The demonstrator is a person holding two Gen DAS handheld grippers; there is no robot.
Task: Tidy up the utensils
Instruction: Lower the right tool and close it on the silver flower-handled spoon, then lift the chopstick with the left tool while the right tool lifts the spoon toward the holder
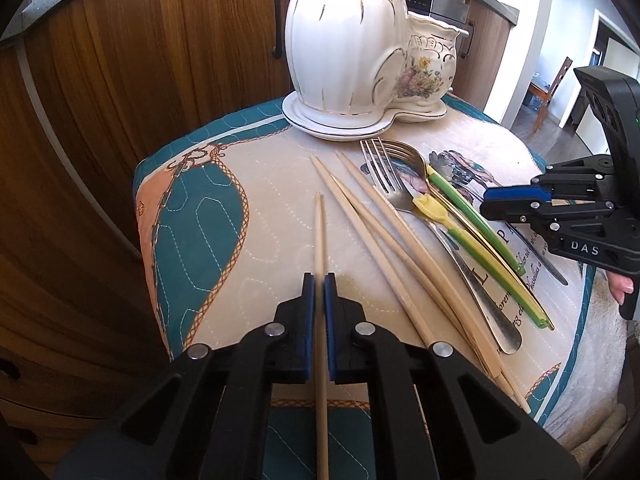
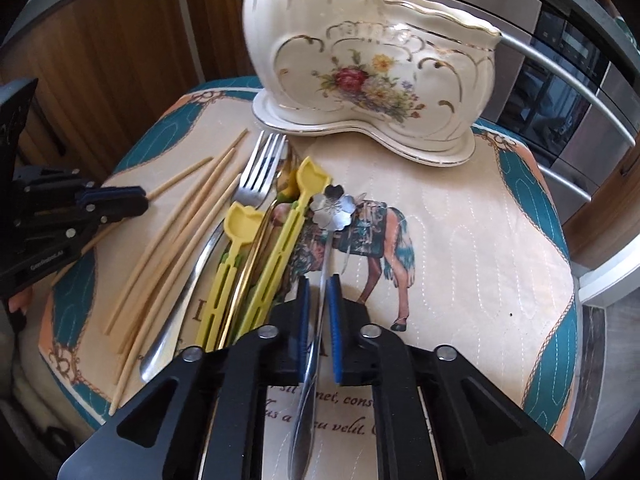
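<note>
A single wooden chopstick (image 1: 320, 240) lies pinched between the blue pads of the left gripper (image 1: 319, 280), its tip pointing toward the ceramic holder (image 1: 340, 52) at the far edge of the quilted mat (image 1: 260, 208). That gripper tilts steeply down at the mat, jaws drawn in narrow so both pads press the stick. Just to its right the other chopsticks (image 1: 380, 232) fan out loose on the mat, and beside them lie a steel fork (image 1: 384, 176), a gold spoon (image 1: 408, 156) and yellow-and-green plastic utensils (image 1: 472, 240) in an overlapping heap. The right gripper (image 2: 318, 284) also slants downward, jaws closed tight on the thin metal handle of a flower-headed spoon (image 2: 334, 208), whose petal-shaped bowl sits ahead of the fingertips, above the horse picture on the mat. A fingertip of the person's hand (image 1: 622, 286) shows behind that gripper in the left view. The white, gold-trimmed holder with its painted flowers stands on its own saucer, well apart from both grippers.
</note>
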